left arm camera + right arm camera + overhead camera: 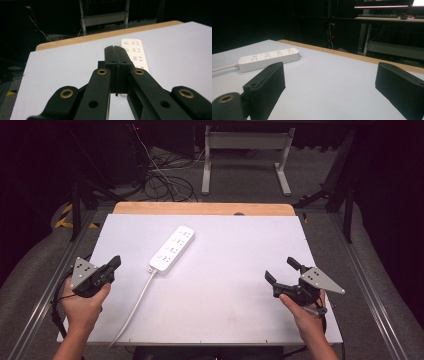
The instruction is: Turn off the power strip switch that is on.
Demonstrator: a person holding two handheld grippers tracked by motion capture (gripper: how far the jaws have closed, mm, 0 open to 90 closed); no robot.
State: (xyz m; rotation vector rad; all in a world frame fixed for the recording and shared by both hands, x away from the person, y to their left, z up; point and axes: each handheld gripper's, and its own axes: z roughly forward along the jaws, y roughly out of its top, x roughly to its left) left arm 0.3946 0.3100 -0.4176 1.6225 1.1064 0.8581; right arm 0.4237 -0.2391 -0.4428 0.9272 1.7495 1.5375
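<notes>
We see a white power strip [172, 249] lying flat on the white worktop [225, 285], a little left of the middle and towards the far side, set at a slant so that its far end points up and to the right in the high view. Its white cable [134, 307] leaves the near end and runs down across the worktop to the near edge. A strip of bare wood [202, 208] shows along the far edge of the worktop.

Our left tool [115, 264] sits at the left side of the worktop, held in the left hand [82, 305], with its tip aimed towards the near end of the power strip and apart from it. In the left gripper view its jaws are pressed together with nothing between them [115, 53], and the power strip [136, 55] lies just beyond and to the right of the tips.

Our right tool [282, 270] is over at the right side, held in the right hand [305, 312], well apart from the power strip. Its jaws stand spread wide with nothing between them. In the right gripper view [332, 85] we see bare worktop between the two black jaws and the power strip [269, 59] farther off at the left, four socket groups on its top face
</notes>
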